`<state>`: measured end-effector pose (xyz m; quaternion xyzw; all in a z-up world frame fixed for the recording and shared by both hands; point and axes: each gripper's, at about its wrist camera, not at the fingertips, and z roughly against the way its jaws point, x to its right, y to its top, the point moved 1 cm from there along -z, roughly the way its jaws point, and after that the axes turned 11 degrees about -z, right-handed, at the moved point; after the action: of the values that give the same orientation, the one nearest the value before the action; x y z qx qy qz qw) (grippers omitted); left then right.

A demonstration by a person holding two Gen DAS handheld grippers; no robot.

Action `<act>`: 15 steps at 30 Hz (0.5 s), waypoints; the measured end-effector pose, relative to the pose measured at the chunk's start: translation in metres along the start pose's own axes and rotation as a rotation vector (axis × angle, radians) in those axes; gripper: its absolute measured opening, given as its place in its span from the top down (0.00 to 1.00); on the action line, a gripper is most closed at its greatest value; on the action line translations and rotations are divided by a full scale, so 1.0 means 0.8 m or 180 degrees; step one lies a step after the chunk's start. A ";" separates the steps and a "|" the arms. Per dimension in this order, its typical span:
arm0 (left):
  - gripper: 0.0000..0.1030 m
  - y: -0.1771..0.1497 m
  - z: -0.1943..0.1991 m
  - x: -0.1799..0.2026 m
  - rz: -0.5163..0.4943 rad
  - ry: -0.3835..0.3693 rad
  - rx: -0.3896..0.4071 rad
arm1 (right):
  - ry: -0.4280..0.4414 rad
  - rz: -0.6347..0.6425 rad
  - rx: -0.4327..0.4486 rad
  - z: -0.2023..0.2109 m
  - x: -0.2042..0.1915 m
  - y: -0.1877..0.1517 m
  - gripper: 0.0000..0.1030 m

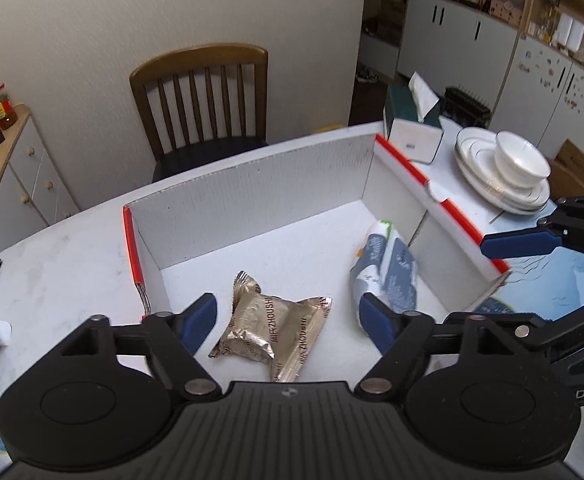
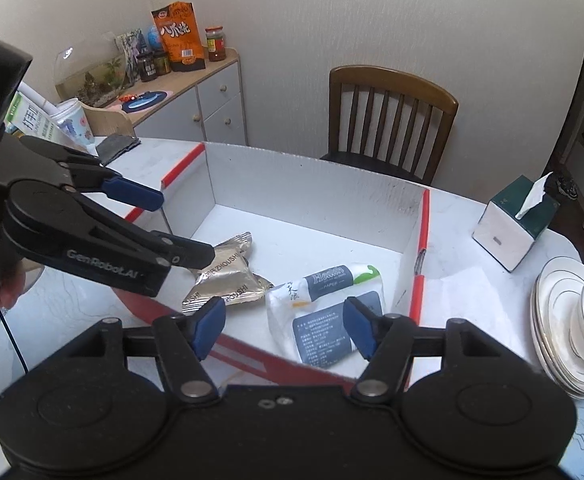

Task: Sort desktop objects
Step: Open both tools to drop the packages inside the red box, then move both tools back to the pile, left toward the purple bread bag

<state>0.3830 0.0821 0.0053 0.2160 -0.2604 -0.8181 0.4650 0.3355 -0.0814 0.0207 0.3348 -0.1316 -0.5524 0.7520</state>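
Note:
A white cardboard box with red edges stands on the table; it also shows in the right wrist view. Inside lie a gold foil snack packet and a white-and-grey tissue pack. My left gripper is open and empty just above the gold packet; it shows from the side in the right wrist view. My right gripper is open and empty above the tissue pack; one of its blue fingertips shows in the left wrist view.
A green-and-white tissue box and stacked white plates with a bowl stand right of the box. A wooden chair stands behind the table. A sideboard with jars stands left.

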 end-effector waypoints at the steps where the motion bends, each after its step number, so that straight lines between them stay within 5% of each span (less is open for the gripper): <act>1: 0.24 0.000 0.004 0.002 0.0006 0.0015 0.0021 | 0.0009 0.0003 0.0015 0.005 0.000 -0.002 0.35; 15: 0.21 -0.029 0.083 0.043 0.0066 0.0184 0.0380 | 0.0193 0.0034 0.0209 0.079 0.002 -0.037 0.24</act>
<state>0.3123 0.0770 0.0383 0.2642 -0.2975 -0.7897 0.4671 0.2779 -0.1101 0.0483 0.3752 -0.1287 -0.5333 0.7472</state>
